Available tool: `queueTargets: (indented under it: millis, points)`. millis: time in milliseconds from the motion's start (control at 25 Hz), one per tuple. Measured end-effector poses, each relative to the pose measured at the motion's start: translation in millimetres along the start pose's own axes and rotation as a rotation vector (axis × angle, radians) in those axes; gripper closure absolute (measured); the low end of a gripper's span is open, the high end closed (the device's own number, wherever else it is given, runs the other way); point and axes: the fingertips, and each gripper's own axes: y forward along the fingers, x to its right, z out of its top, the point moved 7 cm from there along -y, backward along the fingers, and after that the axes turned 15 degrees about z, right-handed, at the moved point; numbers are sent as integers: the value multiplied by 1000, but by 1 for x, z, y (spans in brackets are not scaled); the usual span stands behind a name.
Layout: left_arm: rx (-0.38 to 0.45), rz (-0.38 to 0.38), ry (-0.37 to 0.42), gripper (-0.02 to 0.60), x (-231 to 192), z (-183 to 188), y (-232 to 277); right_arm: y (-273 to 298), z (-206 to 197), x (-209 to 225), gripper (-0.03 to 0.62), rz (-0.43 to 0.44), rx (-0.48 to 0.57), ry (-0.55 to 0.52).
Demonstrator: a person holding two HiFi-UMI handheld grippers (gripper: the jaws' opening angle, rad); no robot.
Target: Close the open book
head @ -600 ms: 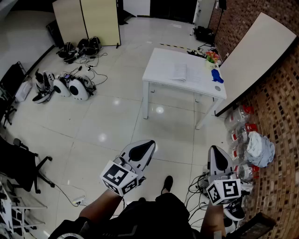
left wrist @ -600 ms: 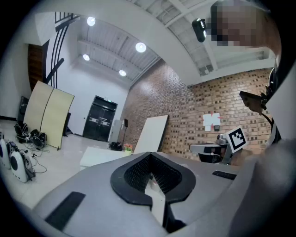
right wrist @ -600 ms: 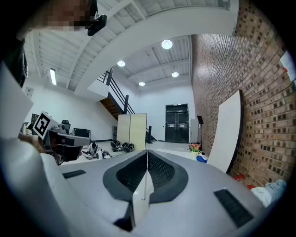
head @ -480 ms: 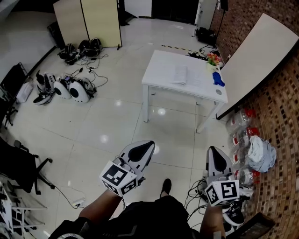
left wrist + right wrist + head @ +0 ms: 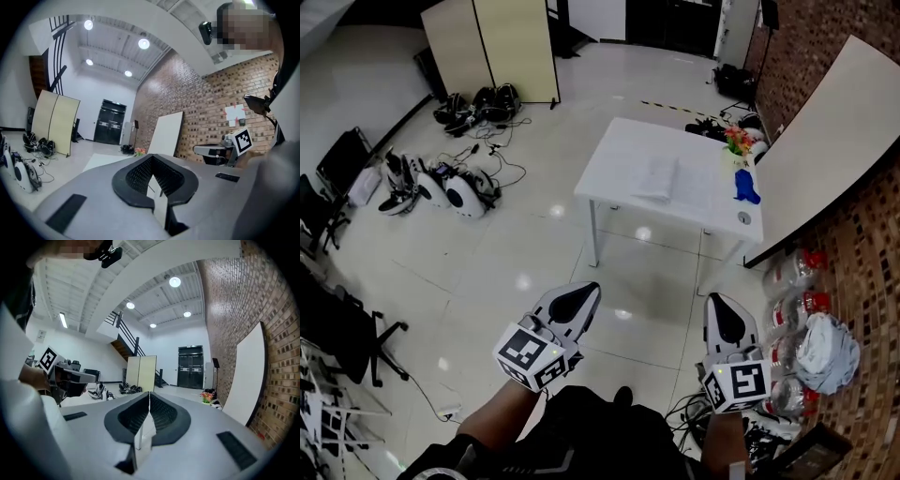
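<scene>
Well ahead of both claws, the open book (image 5: 673, 178) lies flat on the white bench (image 5: 619, 150), far beyond their tips and touching neither. The left claw (image 5: 579, 298) and right claw (image 5: 718, 317) are held low and level in front of the person, side by side and pointing toward the bench. Each is clenched on nothing, its two halves meeting along a seam. A blue object (image 5: 746, 186) and some flowers (image 5: 737, 141) sit at the bench's right end. Glossy pale floor tiles (image 5: 487, 244) surround it. A white board (image 5: 825, 131) leans on the brick wall (image 5: 862, 253), and a folding screen (image 5: 502, 47) stands at the back.
</scene>
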Motion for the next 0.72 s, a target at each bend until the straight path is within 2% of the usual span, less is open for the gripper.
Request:
queueTargets:
  millis: [360,520,720]
  points:
    - [-34,40,2,586,-23,-2,84,63,-14,71,592,21,-20,-5]
    - [-31,16,-1,586,-52,-8,130,107,-24,94,592,6,-55,-21]
    - [-36,-29,-12,586,-99,-1,198,175,-19,126,592,-6,-99,-46]
